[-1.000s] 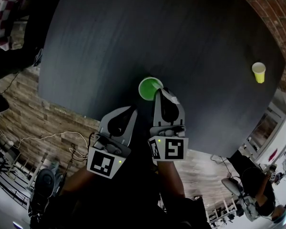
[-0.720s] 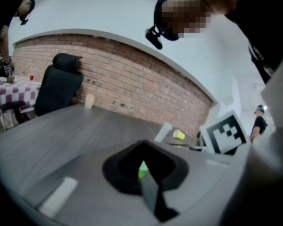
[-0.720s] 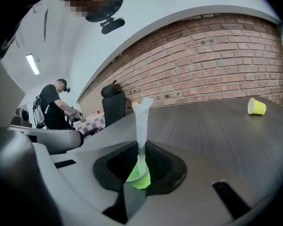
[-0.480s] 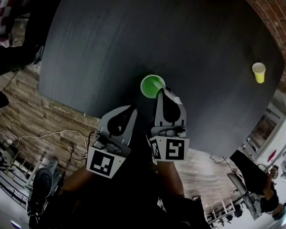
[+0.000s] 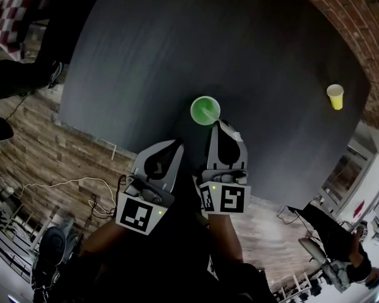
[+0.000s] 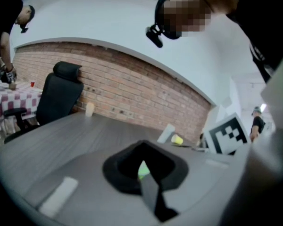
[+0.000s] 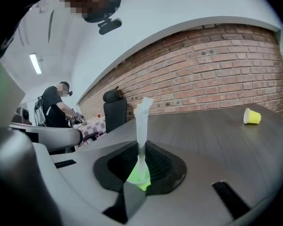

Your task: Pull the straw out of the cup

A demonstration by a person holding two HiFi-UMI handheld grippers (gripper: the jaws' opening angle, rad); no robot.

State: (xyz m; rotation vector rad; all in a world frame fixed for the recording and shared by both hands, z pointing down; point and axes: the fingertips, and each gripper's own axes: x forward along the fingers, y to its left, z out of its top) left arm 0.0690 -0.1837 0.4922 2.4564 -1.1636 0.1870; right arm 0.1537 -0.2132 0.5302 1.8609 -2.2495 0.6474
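Right tongs (image 7: 140,149) pinch the white straw (image 7: 142,119) over the green cup (image 5: 204,110); left tongs (image 5: 175,146) sit pressed together, empty.

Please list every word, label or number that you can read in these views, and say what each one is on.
None: no readable words or numbers in any view.
Left gripper, right gripper: their cubes bear black-and-white square markers, which are patterns, not text.
Green cup, yellow cup: no print visible.

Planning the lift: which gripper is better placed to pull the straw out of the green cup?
Right. The right gripper is shut on the straw above the green cup; the left gripper sits back, shut.
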